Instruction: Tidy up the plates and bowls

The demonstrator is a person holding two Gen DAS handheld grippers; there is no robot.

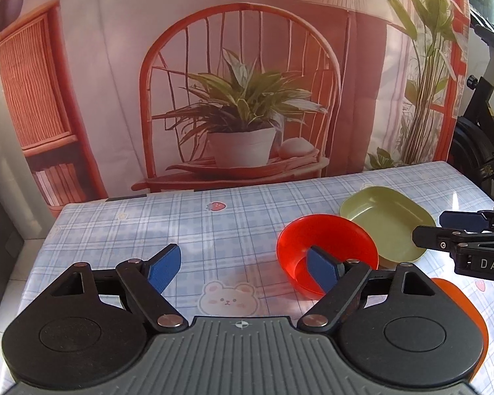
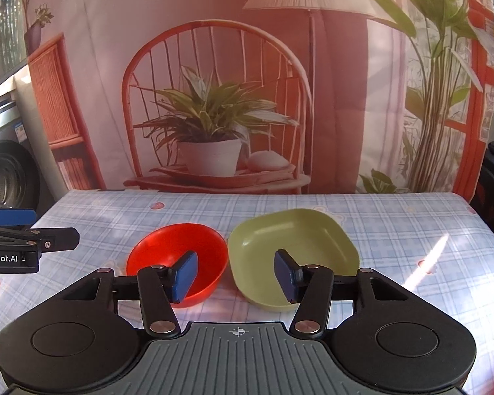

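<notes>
A red round bowl (image 1: 332,240) sits on the checked tablecloth, touching a green squarish plate (image 1: 385,220) to its right. Both also show in the right wrist view, the red bowl (image 2: 168,253) left of the green plate (image 2: 299,233). My left gripper (image 1: 243,268) is open and empty, its right fingertip in front of the red bowl. My right gripper (image 2: 235,275) is open and empty, above the near edges of bowl and plate. An orange dish (image 1: 467,316) is partly hidden behind my left gripper's body.
The table (image 2: 115,217) carries a blue checked cloth with bear prints. A printed backdrop (image 1: 240,75) hangs along the far edge. My right gripper shows at the right of the left wrist view (image 1: 467,230). An exercise bike (image 1: 484,138) stands past the right edge.
</notes>
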